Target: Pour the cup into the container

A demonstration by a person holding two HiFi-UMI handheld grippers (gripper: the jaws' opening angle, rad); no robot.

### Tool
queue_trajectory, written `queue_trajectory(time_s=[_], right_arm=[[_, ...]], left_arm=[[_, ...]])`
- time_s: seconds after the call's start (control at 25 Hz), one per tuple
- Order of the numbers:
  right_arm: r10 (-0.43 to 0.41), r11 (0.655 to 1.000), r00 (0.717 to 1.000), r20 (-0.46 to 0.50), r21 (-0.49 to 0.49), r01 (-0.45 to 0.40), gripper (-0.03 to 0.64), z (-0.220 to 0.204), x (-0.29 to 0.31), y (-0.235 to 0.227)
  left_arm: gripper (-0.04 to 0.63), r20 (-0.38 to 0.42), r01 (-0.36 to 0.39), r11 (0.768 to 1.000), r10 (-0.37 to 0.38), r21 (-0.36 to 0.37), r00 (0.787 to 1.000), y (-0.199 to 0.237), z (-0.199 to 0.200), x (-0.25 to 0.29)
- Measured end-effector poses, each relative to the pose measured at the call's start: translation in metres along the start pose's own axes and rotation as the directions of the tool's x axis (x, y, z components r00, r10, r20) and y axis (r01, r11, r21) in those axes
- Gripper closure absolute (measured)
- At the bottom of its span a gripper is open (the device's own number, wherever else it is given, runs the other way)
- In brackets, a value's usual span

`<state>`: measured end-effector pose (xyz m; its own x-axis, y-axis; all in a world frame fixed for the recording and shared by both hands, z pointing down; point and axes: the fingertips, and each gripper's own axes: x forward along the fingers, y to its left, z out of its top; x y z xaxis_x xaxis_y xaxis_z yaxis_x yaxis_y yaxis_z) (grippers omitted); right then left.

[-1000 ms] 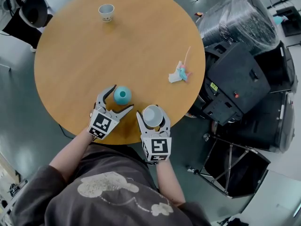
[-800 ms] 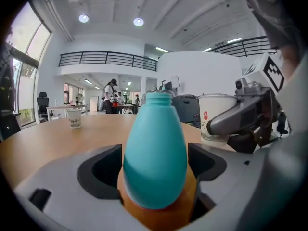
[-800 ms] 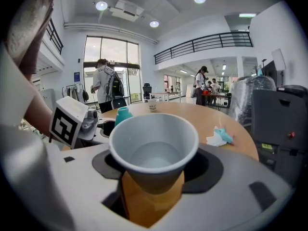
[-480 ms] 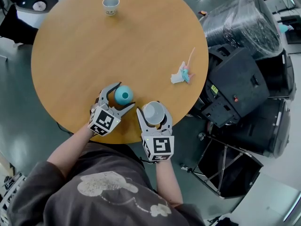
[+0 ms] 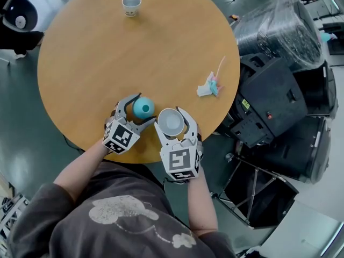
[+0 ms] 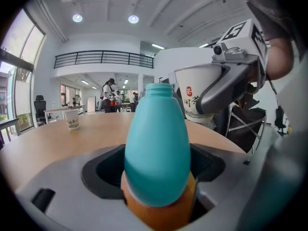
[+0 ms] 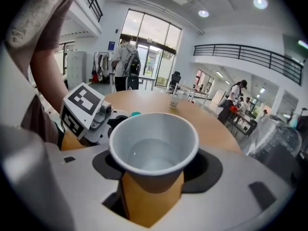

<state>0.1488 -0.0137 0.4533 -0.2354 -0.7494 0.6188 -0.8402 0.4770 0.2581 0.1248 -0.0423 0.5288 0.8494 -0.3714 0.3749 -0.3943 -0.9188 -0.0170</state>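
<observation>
A teal bottle-shaped container [image 5: 143, 107] with a small open mouth stands upright near the round table's front edge. My left gripper [image 5: 144, 110] is shut on its sides; in the left gripper view the container [image 6: 157, 148] fills the gap between the jaws. My right gripper [image 5: 172, 124] is shut on a white paper cup [image 5: 172, 120], held just right of the container and off the table. The cup [image 7: 154, 148] holds clear water. Seen from the left gripper, the cup [image 6: 197, 94] hangs level with the container's mouth, a little to its right.
A second paper cup [image 5: 131, 5] stands at the table's far side. Crumpled pink and blue paper [image 5: 210, 85] lies near the right rim of the wooden table [image 5: 97, 63]. Black cases [image 5: 269, 95] and a wrapped bundle [image 5: 279, 26] crowd the floor on the right.
My right gripper has lifted the cup, rolled, and drawn it left, closer to the teal container. The left gripper has stayed on the container.
</observation>
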Motion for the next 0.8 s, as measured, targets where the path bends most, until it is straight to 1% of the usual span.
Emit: queue_trajectory(time_s=[0.12,0.36,0.56,0.8], right_arm=[[0.007,0.999,0.998,-0.065,-0.044,-0.010,0.324,-0.001,0.003,-0.002],[-0.010,0.994,0.991,-0.136,-0.110,-0.005,0.324,0.002,0.011,-0.005],[-0.041,0.985,0.975,-0.219,-0.170,0.003,0.327,-0.001,0.018,-0.006],[-0.007,0.974,0.971,-0.238,-0.223,-0.048,0.327,0.004,0.020,0.001]], left_arm=[[0.190,-0.005,-0.005,1.000,0.005,0.000,1.000,0.000,0.000,0.001],[0.190,0.001,-0.014,1.000,0.014,-0.006,1.000,0.001,0.000,0.002],[0.190,0.003,-0.015,1.000,0.015,-0.018,1.000,0.002,0.001,0.003],[0.190,0.007,-0.019,1.000,0.019,-0.020,1.000,0.001,0.002,0.003]])
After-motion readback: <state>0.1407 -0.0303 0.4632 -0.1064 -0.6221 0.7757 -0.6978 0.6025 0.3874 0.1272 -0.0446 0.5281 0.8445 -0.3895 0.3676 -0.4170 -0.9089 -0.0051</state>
